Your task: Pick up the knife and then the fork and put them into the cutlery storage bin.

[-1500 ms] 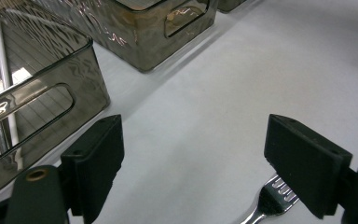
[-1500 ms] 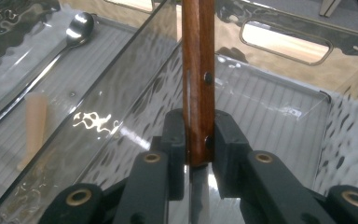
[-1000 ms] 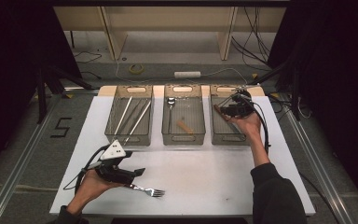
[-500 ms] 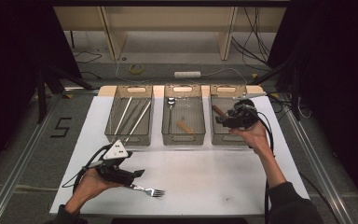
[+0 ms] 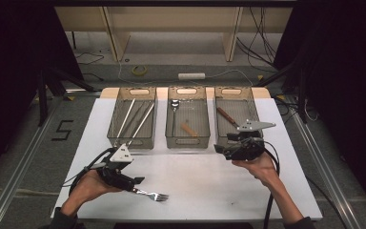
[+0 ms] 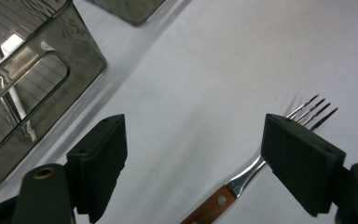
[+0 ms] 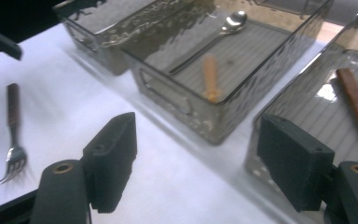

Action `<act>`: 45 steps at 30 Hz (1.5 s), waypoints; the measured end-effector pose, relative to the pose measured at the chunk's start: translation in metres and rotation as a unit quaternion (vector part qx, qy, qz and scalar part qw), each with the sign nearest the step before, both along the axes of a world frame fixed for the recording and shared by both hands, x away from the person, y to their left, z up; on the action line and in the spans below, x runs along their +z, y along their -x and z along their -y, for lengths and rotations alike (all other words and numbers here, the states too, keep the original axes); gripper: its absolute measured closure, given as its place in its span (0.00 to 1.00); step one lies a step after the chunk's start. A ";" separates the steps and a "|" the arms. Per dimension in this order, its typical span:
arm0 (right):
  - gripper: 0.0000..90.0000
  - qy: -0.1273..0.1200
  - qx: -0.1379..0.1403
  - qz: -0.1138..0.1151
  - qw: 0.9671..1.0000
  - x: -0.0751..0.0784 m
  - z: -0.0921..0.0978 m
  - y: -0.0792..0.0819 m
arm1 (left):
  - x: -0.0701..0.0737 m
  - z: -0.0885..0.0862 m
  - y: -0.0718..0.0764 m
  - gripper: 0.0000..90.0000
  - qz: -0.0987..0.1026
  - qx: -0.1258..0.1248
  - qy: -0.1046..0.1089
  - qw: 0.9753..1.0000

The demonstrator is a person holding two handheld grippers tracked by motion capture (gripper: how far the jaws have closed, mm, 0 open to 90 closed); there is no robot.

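A fork with a wooden handle lies on the white table near the front edge, tines pointing right. My left gripper hovers just above its handle end, open. In the left gripper view the fork lies between the spread jaws of that gripper, untouched by either. My right gripper is open and empty, in front of the right bin, pointing left. Ahead of its jaws the right gripper view shows the middle bin and the fork farther left.
Three clear bins stand in a row at the back. The left bin holds long metal utensils. A spoon and a short wooden piece lie in the middle one. A wooden-handled knife lies in the right one.
My right gripper has drawn back from over the right bin toward the person, to the table in front of it. The left gripper and the fork have barely moved.
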State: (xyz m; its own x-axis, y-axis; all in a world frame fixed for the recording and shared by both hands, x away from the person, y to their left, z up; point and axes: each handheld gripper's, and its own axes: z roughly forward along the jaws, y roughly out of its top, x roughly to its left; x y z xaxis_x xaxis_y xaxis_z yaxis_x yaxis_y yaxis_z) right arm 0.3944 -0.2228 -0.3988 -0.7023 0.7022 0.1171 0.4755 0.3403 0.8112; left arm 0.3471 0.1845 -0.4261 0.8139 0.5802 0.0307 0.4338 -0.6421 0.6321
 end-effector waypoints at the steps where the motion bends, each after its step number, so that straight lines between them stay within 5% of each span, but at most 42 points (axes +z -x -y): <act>1: 0.33 0.000 0.001 -0.002 1.000 -0.002 0.000 0.003 | 0.000 0.000 0.000 0.25 0.000 -0.002 -0.006 1.000; 15: 0.33 0.000 0.025 -0.011 1.000 -0.020 -0.003 0.030 | -0.010 -0.001 -0.001 0.30 -0.039 -0.020 -0.065 0.997; 24: 0.33 0.008 0.045 -0.018 0.999 -0.025 -0.007 0.042 | -0.017 -0.003 0.000 0.38 -0.069 -0.039 -0.126 0.989; 45: 0.34 0.014 0.060 -0.027 0.998 -0.030 -0.009 0.049 | -0.034 -0.008 -0.007 0.55 -0.108 -0.073 -0.197 0.972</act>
